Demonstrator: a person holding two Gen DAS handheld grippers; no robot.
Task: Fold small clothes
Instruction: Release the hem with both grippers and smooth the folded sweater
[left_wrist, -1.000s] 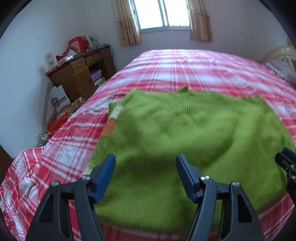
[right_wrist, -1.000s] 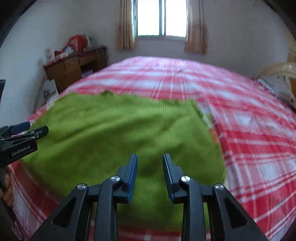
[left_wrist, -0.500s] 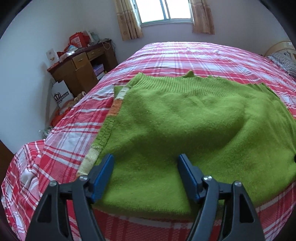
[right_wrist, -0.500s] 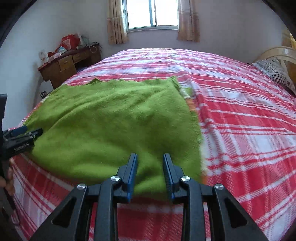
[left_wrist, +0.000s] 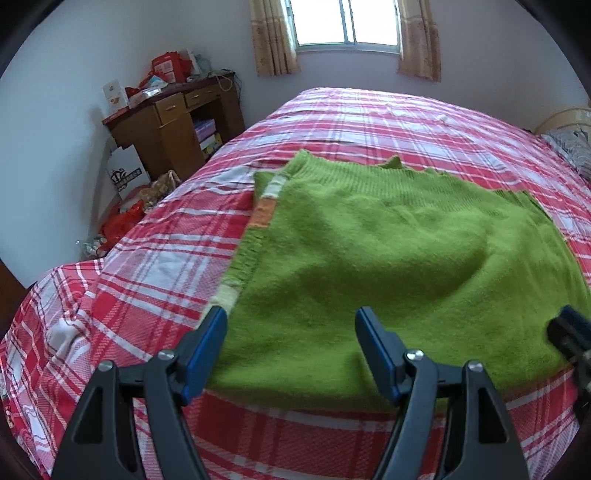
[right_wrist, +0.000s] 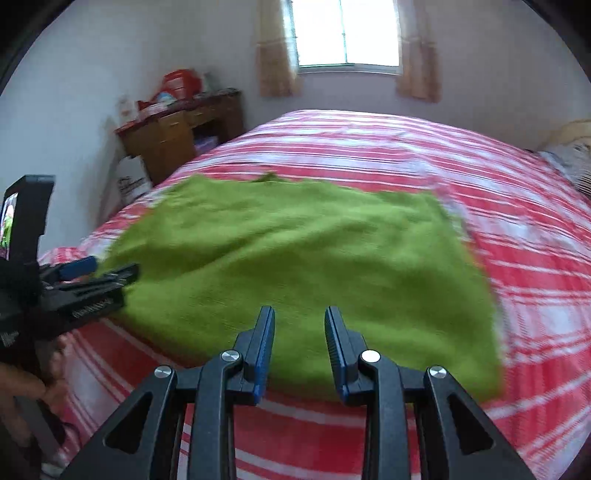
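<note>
- The left tongs are standing wide apart and gripping nothing, hovering over the near left part of the green sweater.
- In the left wrist view the left blue pad is sitting over the sweater's pale striped side edge at about 8 o'clock, while the other pad is hanging above the green knit; whether either is touching the cloth cannot be told.
- The right tongs are narrowly parted with nothing between them, poised above the sweater's near hem at 6 o'clock in the right wrist view.
- The tip of the right tongs is also peeking into the left wrist view at 4 o'clock, over the sweater's near right corner.
- In the right wrist view the left tongs are reaching in from 9 o'clock, with a hand gripping the handle.
- The green sweater is lying spread flat on the bed, near its front edge, running from the tongs toward 12 o'clock, with its ribbed band at the far end.
- Orange and cream stripes are showing along the sweater's left side at 10 o'clock.
- The bed's red plaid cover is stretching on past the sweater toward the window at 12 o'clock.
- A cluttered wooden desk is standing against the wall at 10 o'clock, beside the bed.
</note>
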